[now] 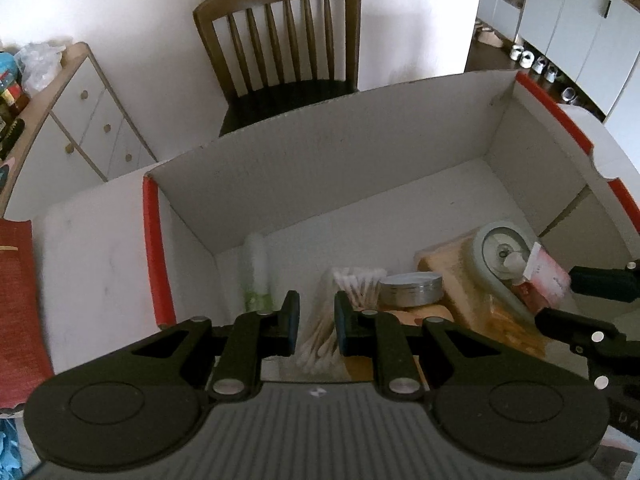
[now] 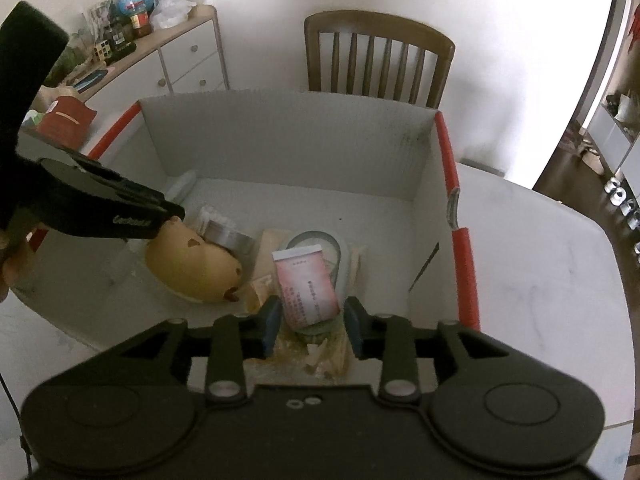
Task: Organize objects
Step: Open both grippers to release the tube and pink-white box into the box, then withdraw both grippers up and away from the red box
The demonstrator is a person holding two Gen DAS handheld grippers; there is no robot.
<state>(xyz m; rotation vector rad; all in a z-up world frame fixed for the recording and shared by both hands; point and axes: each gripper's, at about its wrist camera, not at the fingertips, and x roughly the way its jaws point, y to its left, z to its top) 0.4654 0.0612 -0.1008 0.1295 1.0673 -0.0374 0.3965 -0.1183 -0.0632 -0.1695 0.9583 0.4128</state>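
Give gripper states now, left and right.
Left gripper: shut; clear bag of cotton swabs between jaws, grip unclear.
Right gripper: open, jaws flanking pink-and-white cardboard box, not pressing it.

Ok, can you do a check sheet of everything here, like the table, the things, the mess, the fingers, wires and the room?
Surface: white table; an open box with red edges stands on it.
Job's things: swabs, tin, pink box, plush and grey reel, all in the box.
Clutter: red bag beside the box.
Grippers: left gripper fingers shut above the swabs; right gripper fingers open around the pink box.
Cables: thin dark line at the right view's edge, perhaps a cord.
Surroundings: chair behind the box, drawers, shoes on the floor.
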